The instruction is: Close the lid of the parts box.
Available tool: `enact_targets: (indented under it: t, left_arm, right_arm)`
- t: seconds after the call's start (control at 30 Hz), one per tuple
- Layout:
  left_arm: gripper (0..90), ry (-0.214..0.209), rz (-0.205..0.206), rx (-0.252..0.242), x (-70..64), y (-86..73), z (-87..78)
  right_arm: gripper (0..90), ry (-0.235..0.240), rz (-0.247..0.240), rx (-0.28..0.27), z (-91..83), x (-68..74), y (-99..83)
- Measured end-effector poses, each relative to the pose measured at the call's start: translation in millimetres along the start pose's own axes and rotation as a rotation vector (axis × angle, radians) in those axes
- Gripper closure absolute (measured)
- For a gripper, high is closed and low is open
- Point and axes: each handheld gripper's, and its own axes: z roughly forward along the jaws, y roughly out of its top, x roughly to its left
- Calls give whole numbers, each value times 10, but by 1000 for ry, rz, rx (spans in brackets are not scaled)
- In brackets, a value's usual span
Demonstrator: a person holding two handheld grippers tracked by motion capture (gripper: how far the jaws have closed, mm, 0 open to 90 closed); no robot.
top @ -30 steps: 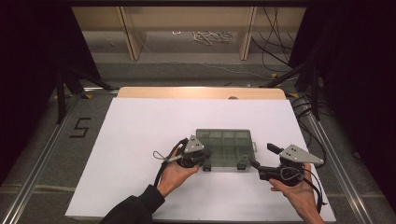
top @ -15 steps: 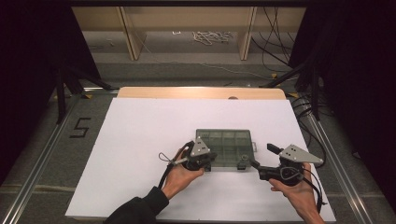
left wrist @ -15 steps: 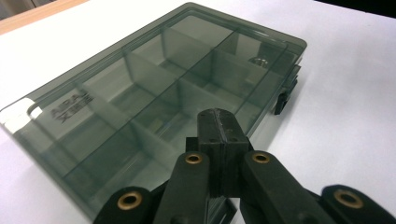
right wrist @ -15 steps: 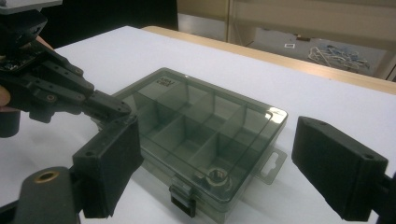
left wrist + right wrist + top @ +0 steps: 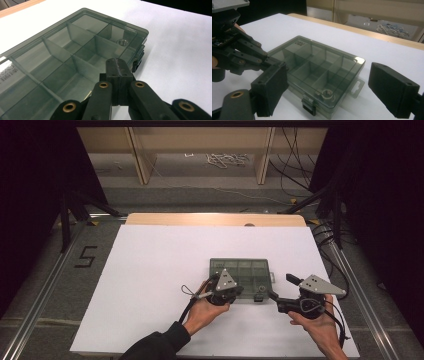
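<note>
Left hand-held gripper (image 5: 239, 292): black jaws clenched together, tip on the near edge of the smoky translucent plastic compartment box (image 5: 241, 271). Right hand-held gripper (image 5: 272, 295): blocky jaws released, spread wide just beside the box's latch (image 5: 308, 105). Metal nut (image 5: 327, 94) in a corner cell. Box lies flat, lid closed, on the white bench (image 5: 150, 265).

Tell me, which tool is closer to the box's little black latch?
Left. The left tool, jaws shut, rests on the lid of the box just beside the latch. The right tool hangs open, off the box's right side.
</note>
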Motion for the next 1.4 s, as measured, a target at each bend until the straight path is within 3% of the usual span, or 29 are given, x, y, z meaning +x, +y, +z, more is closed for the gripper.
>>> enact_targets:
  t: [0.13, 0.17, 0.3, 0.37, 0.4, 0.43, 0.57, 0.67, 0.77, 0.93, 0.97, 1.0, 1.1, 1.17, 1.27, 1.4]
  left_arm:
    - [896, 2, 5, 6, 19, -8, -24]
    - [896, 2, -14, -11, 19, -21, -23]
    - [896, 7, -1, 17, 84, -53, -117]
    - [896, 5, -16, 15, 105, -70, -151]
    - [896, 25, -20, -2, 107, -88, -159]
    - [896, 12, -9, 20, 134, -90, -187]
    - [896, 29, -23, 4, 140, -118, -218]
    - [894, 17, -33, 4, 140, -128, -229]
    - [890, 17, -17, 4, 150, -125, -236]
    - [880, 32, -44, 5, 159, -141, -262]
    - [876, 27, -29, -5, 174, -145, -266]
    - [874, 35, -51, -3, 164, -152, -274]
    - [865, 32, -64, 0, 181, -156, -290]
    - [856, 24, -53, 0, 202, -156, -301]
    - [848, 34, -79, -8, 203, -160, -308]
    - [825, 36, -70, -9, 221, -156, -325]
  right_arm:
    - [163, 5, 1, 1, 4, -1, -3]
    - [163, 5, 1, 2, 4, -1, -4]
    - [163, 2, -4, 2, 5, -4, -7]
    - [163, -6, -7, 10, 1, -3, -6]
    - [163, -6, -7, 10, 2, -1, -5]
    - [163, -5, -9, 9, 4, -1, -5]
    - [163, 0, -14, 16, 5, -2, -7]
    - [163, 1, -14, 17, 4, -1, -7]
    - [163, 2, -14, 39, -10, -1, -3]
    - [163, -1, -15, 41, -9, 1, -5]
    - [163, -1, -15, 40, -8, 1, -6]
    - [164, 0, -15, 39, -9, 1, -5]
    - [163, 1, -14, 42, -9, -1, -6]
    - [163, -2, -15, 41, -8, 2, -6]
    - [163, 3, -10, 6, 20, 7, -15]
    - [163, 13, -3, 13, 17, 6, -16]
